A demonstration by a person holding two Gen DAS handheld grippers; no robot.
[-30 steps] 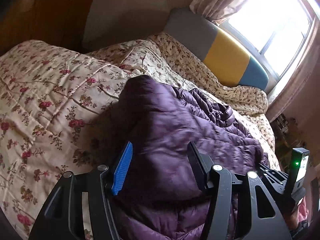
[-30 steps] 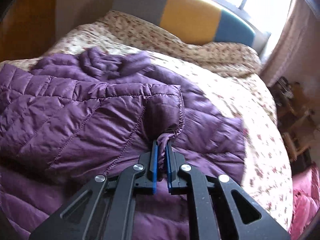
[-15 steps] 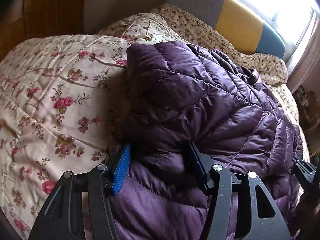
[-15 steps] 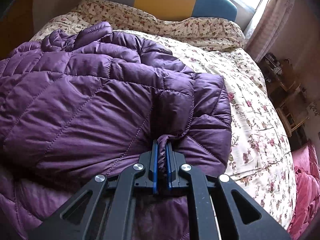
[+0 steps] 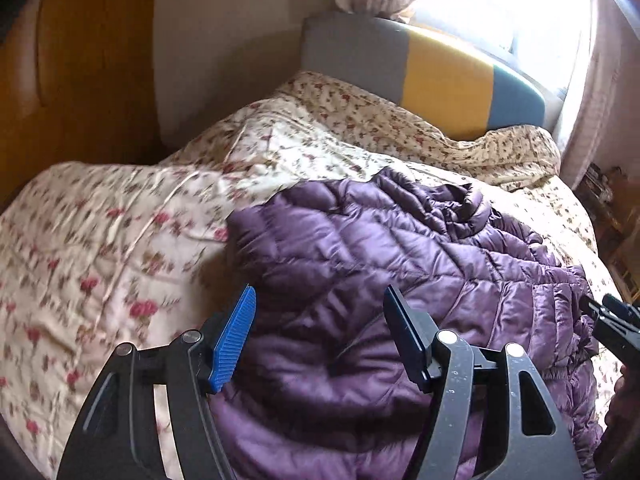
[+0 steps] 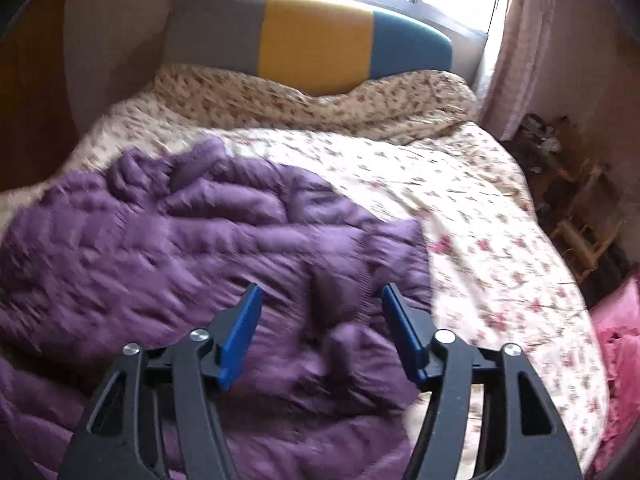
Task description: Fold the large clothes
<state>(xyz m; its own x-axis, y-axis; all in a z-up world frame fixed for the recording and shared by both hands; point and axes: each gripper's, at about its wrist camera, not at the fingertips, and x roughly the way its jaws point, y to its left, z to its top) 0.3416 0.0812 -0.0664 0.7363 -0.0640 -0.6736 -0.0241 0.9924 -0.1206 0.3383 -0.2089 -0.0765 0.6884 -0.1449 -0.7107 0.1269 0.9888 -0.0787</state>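
A purple quilted puffer jacket lies folded over itself on the floral bed quilt. My left gripper hovers over the jacket's near left part. Its jaws are opening, and the blue pads stand clear of the fabric. In the right wrist view the jacket fills the left and middle. My right gripper is above its near right corner. Its jaws are also opening, and a puckered fold lies loose below them, touching neither pad. Both views are motion-blurred.
A grey, yellow and blue headboard stands at the far end under a bright window. Wooden furniture flanks the bed on the left. A cluttered shelf and pink cloth sit to the right of the bed.
My right gripper has let go of the jacket fold it pinched and has drawn back. The left gripper's jaws have widened off the thick fold, and it has pulled away from the jacket.
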